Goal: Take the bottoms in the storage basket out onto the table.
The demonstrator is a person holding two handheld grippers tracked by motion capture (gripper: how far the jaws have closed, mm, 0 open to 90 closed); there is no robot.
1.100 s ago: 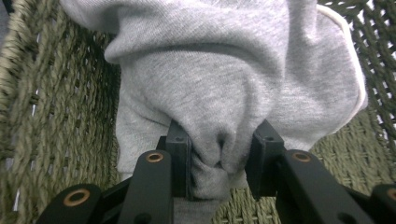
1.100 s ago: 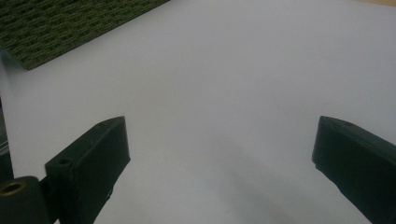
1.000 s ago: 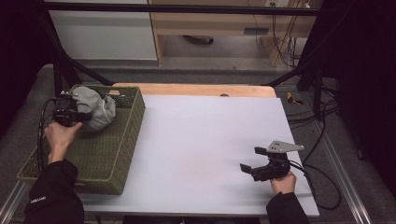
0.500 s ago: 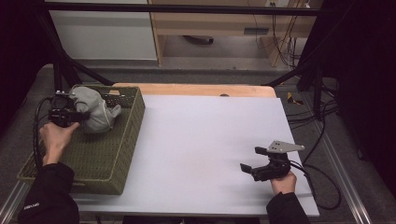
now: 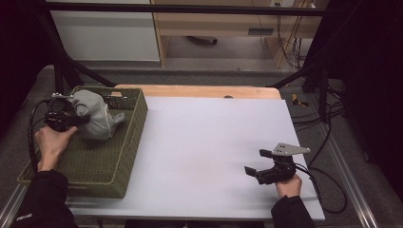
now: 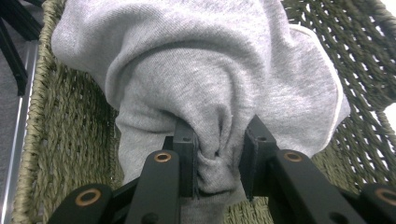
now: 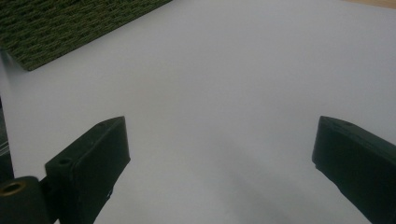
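One grey garment (image 6: 201, 79), soft sweatshirt knit, sits bunched at the far end of the green woven basket (image 5: 102, 164), which I see holding nothing else. My left gripper (image 6: 218, 158) is pinching a thick fold of it; I judge it light and limp, so a bunched fold is the right hold. My right gripper (image 7: 219, 154) rests spread over the white table (image 5: 214, 142).
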